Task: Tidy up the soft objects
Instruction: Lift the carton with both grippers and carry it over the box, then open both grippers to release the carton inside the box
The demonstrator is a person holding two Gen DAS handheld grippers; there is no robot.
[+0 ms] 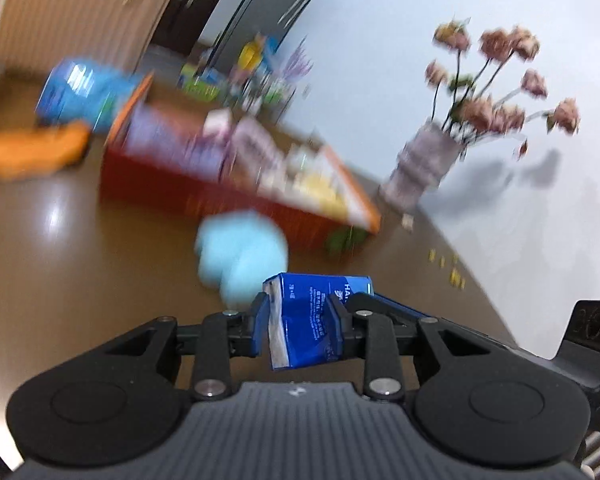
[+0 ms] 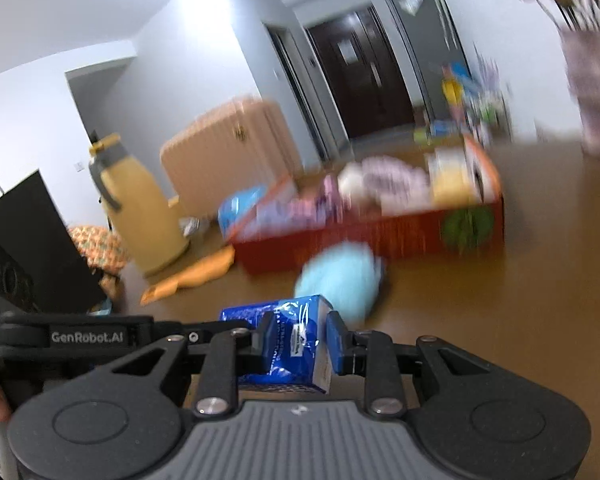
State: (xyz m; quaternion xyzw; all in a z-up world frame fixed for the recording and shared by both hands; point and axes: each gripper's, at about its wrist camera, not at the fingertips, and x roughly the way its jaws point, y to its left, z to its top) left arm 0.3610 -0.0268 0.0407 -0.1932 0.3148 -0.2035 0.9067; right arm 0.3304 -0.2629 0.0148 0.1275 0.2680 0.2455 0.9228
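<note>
Both views are blurred by motion. My left gripper (image 1: 298, 322) is shut on a blue tissue pack (image 1: 304, 320) and holds it above the brown table. My right gripper (image 2: 296, 340) is shut on the same or a like blue pack (image 2: 288, 344); the left gripper's body shows just left of it. A light blue soft object (image 1: 242, 256) lies on the table ahead, also in the right wrist view (image 2: 340, 276). Behind it stands a red box (image 1: 204, 196) (image 2: 380, 236) filled with several soft packs.
An orange cloth (image 1: 28, 152) (image 2: 192, 272) and a blue bag (image 1: 80, 92) lie left of the box. A vase of pink flowers (image 1: 424, 164) stands by the wall. A yellow jug (image 2: 140, 208) and beige suitcase (image 2: 228, 148) stand at the left.
</note>
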